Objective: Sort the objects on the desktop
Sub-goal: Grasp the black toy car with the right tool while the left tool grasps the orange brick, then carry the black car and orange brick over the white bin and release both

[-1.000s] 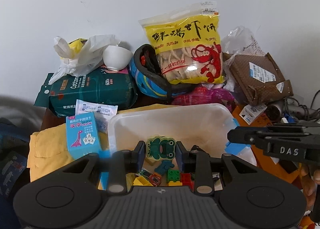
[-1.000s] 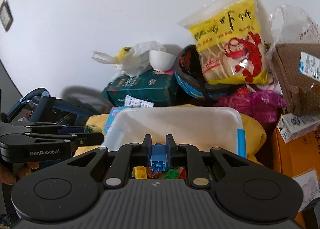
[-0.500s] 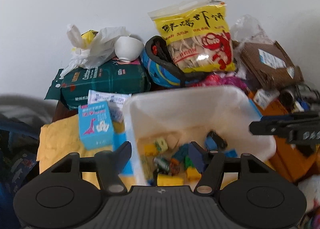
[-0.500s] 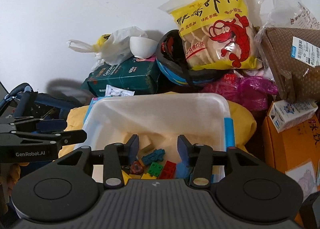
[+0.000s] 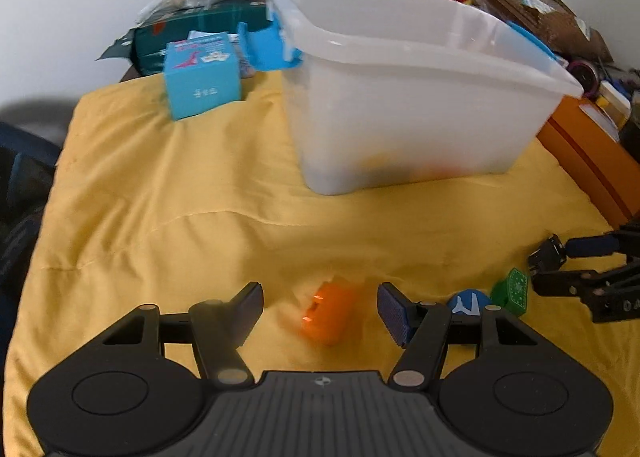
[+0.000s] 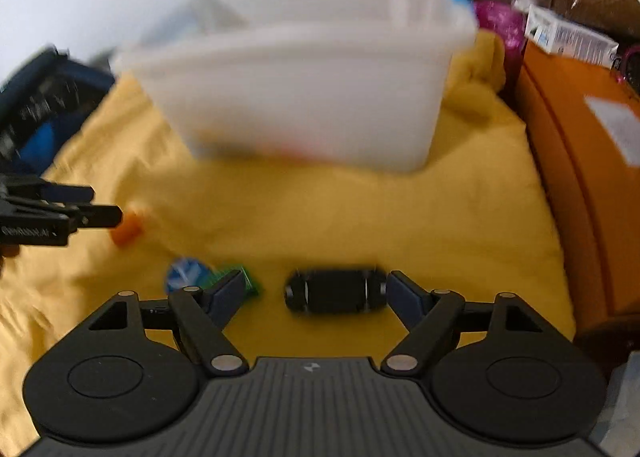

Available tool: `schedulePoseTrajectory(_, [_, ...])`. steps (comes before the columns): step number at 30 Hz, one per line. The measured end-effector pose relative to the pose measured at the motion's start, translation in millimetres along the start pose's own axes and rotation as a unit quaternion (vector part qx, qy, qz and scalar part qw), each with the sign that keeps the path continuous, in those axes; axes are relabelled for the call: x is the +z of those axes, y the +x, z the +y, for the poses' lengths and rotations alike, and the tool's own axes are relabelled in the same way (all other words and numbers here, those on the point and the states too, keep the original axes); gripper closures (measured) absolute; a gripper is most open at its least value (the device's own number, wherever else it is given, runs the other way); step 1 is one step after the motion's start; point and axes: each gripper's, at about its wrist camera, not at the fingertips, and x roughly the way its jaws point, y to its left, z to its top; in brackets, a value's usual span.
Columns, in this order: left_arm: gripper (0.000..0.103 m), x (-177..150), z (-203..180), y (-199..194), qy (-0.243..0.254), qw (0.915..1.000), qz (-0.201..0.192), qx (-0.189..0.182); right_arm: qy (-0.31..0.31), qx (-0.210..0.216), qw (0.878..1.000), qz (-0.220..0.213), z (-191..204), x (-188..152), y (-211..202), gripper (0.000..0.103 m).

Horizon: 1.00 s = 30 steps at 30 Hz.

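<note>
Over a rumpled yellow cloth (image 5: 168,209), the left gripper (image 5: 320,307) hangs low with its jaws apart, a small orange plastic block (image 5: 326,313) lying on the fabric between the pads and touching neither. At 3 o'clock of that block, in the left wrist view, sit a blue round token with a white mark (image 5: 468,302) and a green patterned block (image 5: 512,291), just beside each other, and the right gripper's dark fingertips reach in from the frame's right edge. In the right wrist view the right gripper (image 6: 314,291) has its jaws just been opening; they stand wide, framing a black barrel-shaped object (image 6: 335,291) that rests crosswise on the cloth, its right end very near the right pad, though blur hides whether they touch. At 12 o'clock stands a translucent white plastic bin (image 5: 416,97) with blue side clips, coloured pieces showing dimly through its wall. At 10 o'clock of the bin sits a light blue card box (image 5: 202,79).
</note>
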Motion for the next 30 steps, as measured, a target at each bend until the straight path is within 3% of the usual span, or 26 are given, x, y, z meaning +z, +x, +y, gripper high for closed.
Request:
schedulePoseTrajectory(3, [0.037, -1, -8, 11, 0.016, 0.9998, 0.01, 0.001, 0.005, -0.01, 1.0, 0.005, 1, -4, 11, 0.026])
schedulePoseTrajectory(5, [0.045, -3, -9, 16, 0.018, 0.9997, 0.017, 0.001, -0.002, -0.019, 1.0, 0.003, 2, -2, 17, 0.027])
schedulePoseTrajectory(7, [0.056, -3, -10, 17, 0.021, 0.9997, 0.014, 0.0, -0.003, -0.026, 1.0, 0.008, 1, -2, 20, 0.042])
schedulePoseTrajectory(9, [0.075, -4, -9, 16, 0.028, 0.9996, 0.011, -0.005, 0.009, -0.014, 1.0, 0.015, -4, -2, 21, 0.059])
schedulePoseTrajectory(10, [0.075, -6, -9, 15, 0.033, 0.9994, 0.011, -0.007, 0.01, -0.012, 1.0, 0.014, -6, -4, 20, 0.069])
schedulePoseTrajectory(13, [0.075, -9, -8, 6, 0.037, 0.9992, 0.002, -0.01, 0.011, -0.004, 1.0, 0.009, -9, -9, 15, 0.069])
schedulePoseTrajectory(21, [0.075, -2, -1, -30, -0.006, 0.9992, -0.033, -0.02, 0.036, 0.011, 0.999, -0.021, -19, -15, -9, 0.07])
schedulePoseTrajectory(30, [0.075, 57, -10, -82, -0.013, 0.9939, -0.101, -0.042, 0.037, 0.056, 0.992, -0.103, -11, 32, -62, 0.07])
